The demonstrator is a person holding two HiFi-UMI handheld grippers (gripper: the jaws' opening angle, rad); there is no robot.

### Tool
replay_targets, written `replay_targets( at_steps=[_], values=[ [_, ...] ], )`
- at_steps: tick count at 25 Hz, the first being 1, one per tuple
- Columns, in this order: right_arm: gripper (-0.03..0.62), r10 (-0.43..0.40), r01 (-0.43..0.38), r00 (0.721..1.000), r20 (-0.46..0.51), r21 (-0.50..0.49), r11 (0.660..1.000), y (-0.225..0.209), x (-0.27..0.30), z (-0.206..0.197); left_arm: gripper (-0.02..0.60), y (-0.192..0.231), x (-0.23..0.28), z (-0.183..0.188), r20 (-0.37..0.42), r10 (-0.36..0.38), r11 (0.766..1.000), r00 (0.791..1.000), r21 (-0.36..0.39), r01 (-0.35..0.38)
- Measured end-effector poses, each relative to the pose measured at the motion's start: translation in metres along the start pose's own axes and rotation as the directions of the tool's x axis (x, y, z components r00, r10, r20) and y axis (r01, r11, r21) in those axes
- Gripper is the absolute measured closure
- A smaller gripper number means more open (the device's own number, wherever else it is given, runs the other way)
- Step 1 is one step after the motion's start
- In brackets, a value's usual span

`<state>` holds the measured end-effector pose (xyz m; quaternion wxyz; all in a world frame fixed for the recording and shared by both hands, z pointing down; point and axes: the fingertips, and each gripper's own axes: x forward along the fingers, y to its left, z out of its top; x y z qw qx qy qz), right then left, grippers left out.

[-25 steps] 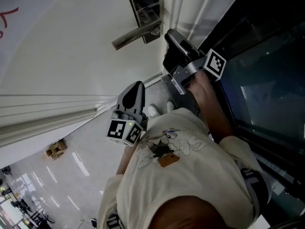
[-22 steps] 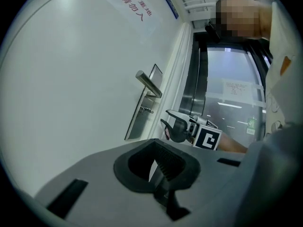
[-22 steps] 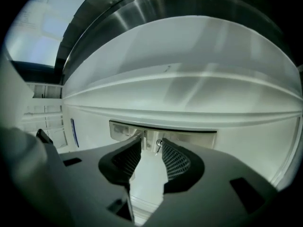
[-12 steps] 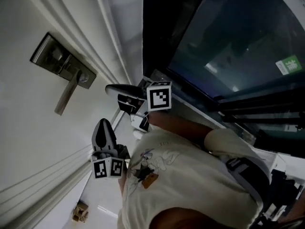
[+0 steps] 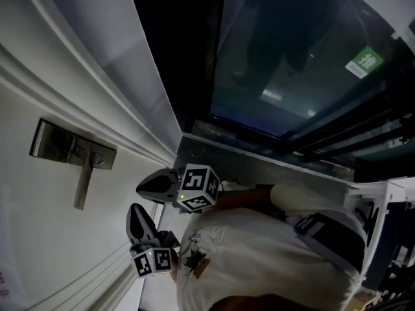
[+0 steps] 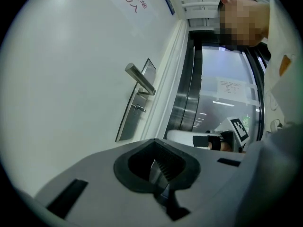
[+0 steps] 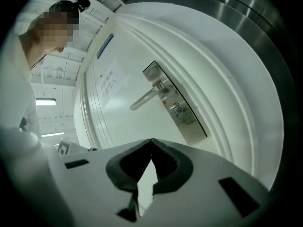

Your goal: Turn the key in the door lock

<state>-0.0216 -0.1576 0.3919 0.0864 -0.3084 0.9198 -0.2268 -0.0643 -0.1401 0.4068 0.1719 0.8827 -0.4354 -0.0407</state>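
Key [image 7: 177, 109]: seated in lock plate [image 7: 188, 122] below handle [image 7: 147, 98], near door's edge, ready for turning.
Right claw [image 7: 151, 141]: together, empty, aimed keyward.
Left claw [image 6: 154, 141]: together, empty, apparently spare.

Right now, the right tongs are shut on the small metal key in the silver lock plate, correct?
No: the right tongs are shut on nothing; the small metal key sits apart in the silver lock plate, per the right gripper view.
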Motion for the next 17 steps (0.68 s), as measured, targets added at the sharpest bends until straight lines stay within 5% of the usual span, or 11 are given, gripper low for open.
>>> replay_targets(
  at_steps=[4, 8, 17],
  values=[
    [0.588, -0.009, 0.007, 0.999, -0.038, -0.050, 0.999, 0.010, -0.015, -0.019, 0.577, -0.010, -0.011, -0.006, -0.017, 0.004, 1.000, 1.000, 0.003, -0.004],
    [0.588, 0.092, -0.098, 0.994, -0.066, -0.102, 0.990, 0.034, -0.017, -0.028, 0.577, -0.015, -0.036, -0.001, 0.015, 0.109, 0.993, 0.994, 0.045, -0.109],
    [0.588, -0.061, 0.049, 0.997, -0.043, -0.251, 0.967, 0.008, -0.004, -0.005, 0.577, -0.009, 0.015, 0.021, -0.032, -0.079, 0.994, 0.996, 0.071, 0.081]
  ],
)
